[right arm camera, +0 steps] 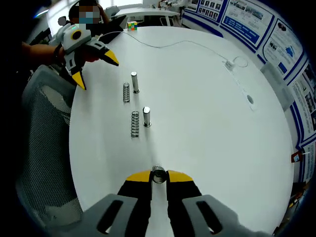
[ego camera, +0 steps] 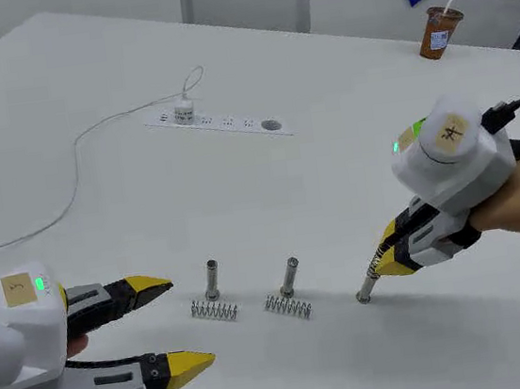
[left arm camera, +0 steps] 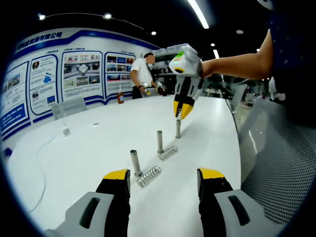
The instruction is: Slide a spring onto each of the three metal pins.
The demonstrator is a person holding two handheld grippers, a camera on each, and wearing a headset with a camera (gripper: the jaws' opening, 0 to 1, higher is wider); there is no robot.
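Three short silver pins stand upright in a row on the white table (ego camera: 147,199), left pin (ego camera: 213,279), middle pin (ego camera: 291,276) and right pin (left arm camera: 178,129), with first spring (ego camera: 213,309) and second spring (ego camera: 287,307) lying flat just in front of the left and middle ones, while the third spring (right arm camera: 158,174) is pinched in the right gripper (ego camera: 388,253) at the right pin's top.

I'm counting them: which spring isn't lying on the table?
The spring in the right gripper, over the end pin; the others lie beside their pins.

The white table (ego camera: 140,219) is bare between the spread left gripper (ego camera: 192,320) and the left pin (ego camera: 212,278) and middle pin (ego camera: 292,276), but the left spring (ego camera: 213,309) and middle spring (ego camera: 287,307) lie just before them, the right gripper (ego camera: 382,263) gripping the third spring (right arm camera: 158,174) crowds the third pin (ego camera: 367,290), and the power strip (ego camera: 218,122) sits well behind
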